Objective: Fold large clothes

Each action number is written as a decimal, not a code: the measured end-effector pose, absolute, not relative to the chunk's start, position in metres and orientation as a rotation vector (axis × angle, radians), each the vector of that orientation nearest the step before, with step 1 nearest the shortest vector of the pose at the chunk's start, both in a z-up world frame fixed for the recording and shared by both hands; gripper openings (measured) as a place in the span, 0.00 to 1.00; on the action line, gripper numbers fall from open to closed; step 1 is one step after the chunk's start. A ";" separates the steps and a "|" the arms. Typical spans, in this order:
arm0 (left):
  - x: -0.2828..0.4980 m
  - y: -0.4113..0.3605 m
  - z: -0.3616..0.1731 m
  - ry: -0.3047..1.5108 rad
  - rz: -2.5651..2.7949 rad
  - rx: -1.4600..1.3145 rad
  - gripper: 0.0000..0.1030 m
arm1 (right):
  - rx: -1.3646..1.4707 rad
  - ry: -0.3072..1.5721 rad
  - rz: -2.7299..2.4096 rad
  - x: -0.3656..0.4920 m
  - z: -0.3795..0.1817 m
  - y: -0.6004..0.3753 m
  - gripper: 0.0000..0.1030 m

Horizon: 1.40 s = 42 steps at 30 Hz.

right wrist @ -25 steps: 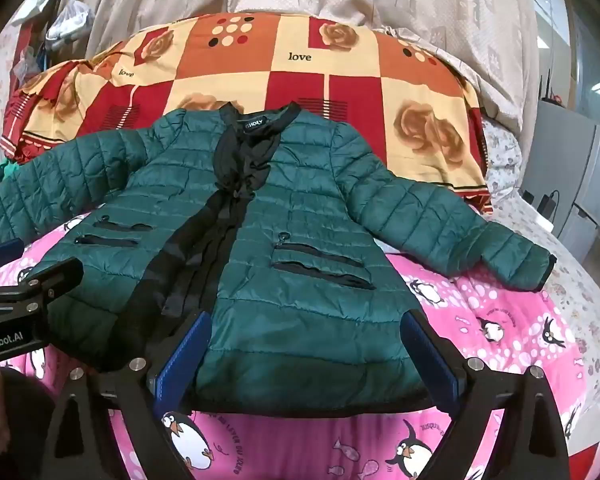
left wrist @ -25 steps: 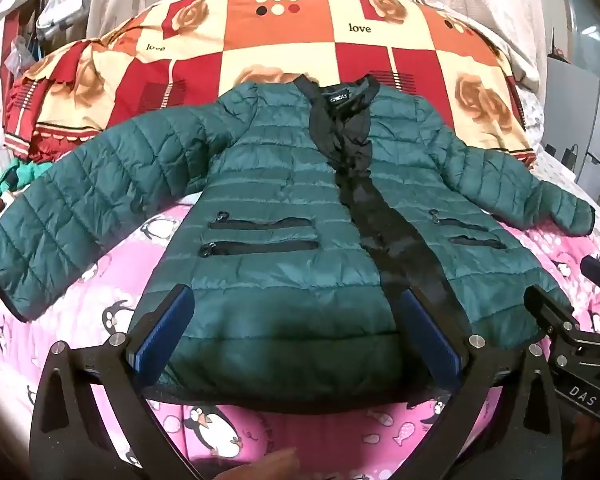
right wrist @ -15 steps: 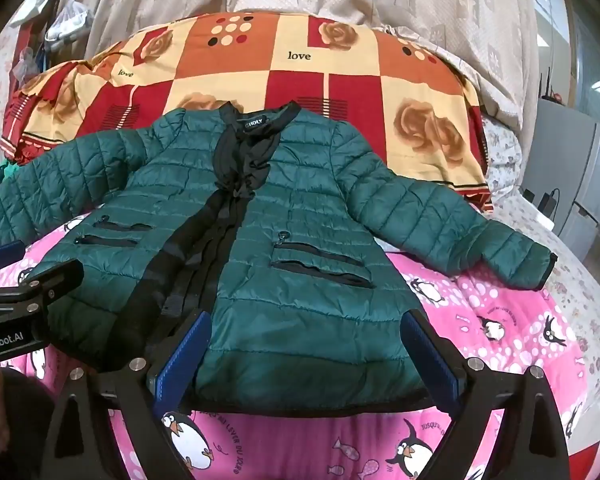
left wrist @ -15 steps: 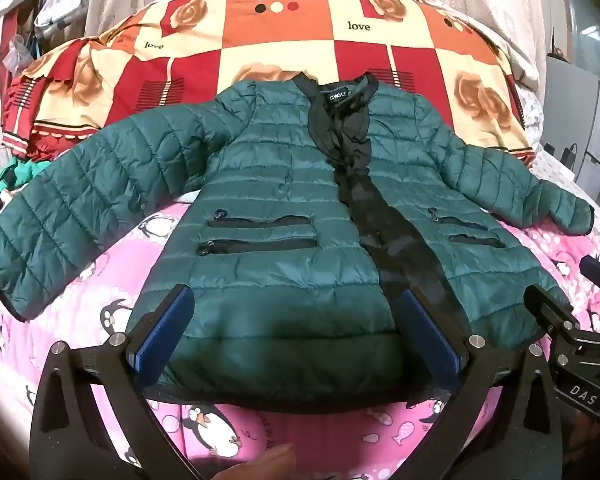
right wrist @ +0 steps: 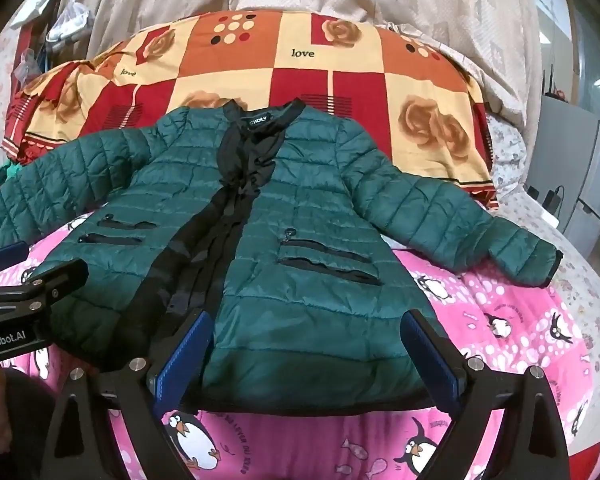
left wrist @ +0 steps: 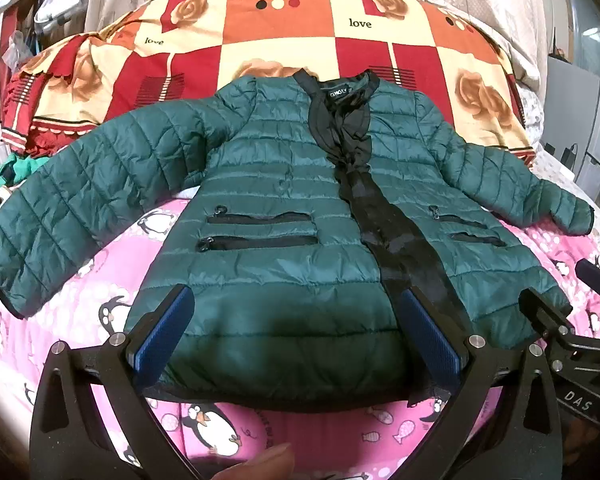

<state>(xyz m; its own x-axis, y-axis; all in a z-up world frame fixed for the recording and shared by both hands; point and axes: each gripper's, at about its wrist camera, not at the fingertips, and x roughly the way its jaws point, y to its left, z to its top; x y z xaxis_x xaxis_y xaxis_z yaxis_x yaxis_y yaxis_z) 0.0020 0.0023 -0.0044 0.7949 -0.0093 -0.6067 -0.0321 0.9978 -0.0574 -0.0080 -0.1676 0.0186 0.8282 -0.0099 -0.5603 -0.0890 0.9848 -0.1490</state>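
- The green quilted jacket (left wrist: pixel 284 216) lies flat, sleeves spread, on the pink penguin blanket (left wrist: pixel 100 304) over the bed.
- The left claw (left wrist: pixel 296 332) gapes wide at the hem.
- The right claw (right wrist: pixel 308 352) likewise gapes, holding nothing.

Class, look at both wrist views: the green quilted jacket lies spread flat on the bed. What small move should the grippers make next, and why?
Probably lower both grippers onto the hem and close. The green quilted puffer jacket lies flat, front up, sleeves spread, on the pink penguin-print blanket. The left gripper and right gripper are both open at its bottom edge, holding nothing, so a grip must come before any fold.
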 end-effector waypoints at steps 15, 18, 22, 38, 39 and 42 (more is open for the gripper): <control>0.002 0.003 -0.005 0.654 0.011 -0.073 1.00 | -0.163 0.593 0.025 -0.004 0.020 -0.173 0.91; 0.002 0.003 -0.005 0.655 0.011 -0.073 1.00 | -0.162 0.595 0.025 -0.005 0.021 -0.173 0.91; 0.002 0.003 -0.005 0.655 0.011 -0.073 1.00 | -0.159 0.595 0.028 -0.005 0.020 -0.173 0.91; 0.002 0.003 -0.005 0.657 0.011 -0.076 1.00 | -0.166 0.594 0.028 -0.005 0.020 -0.173 0.91; 0.002 0.003 -0.005 0.658 0.011 -0.077 1.00 | -0.166 0.594 0.028 -0.005 0.020 -0.173 0.91; 0.002 0.003 -0.006 0.657 0.011 -0.078 1.00 | -0.165 0.592 0.027 -0.006 0.020 -0.172 0.91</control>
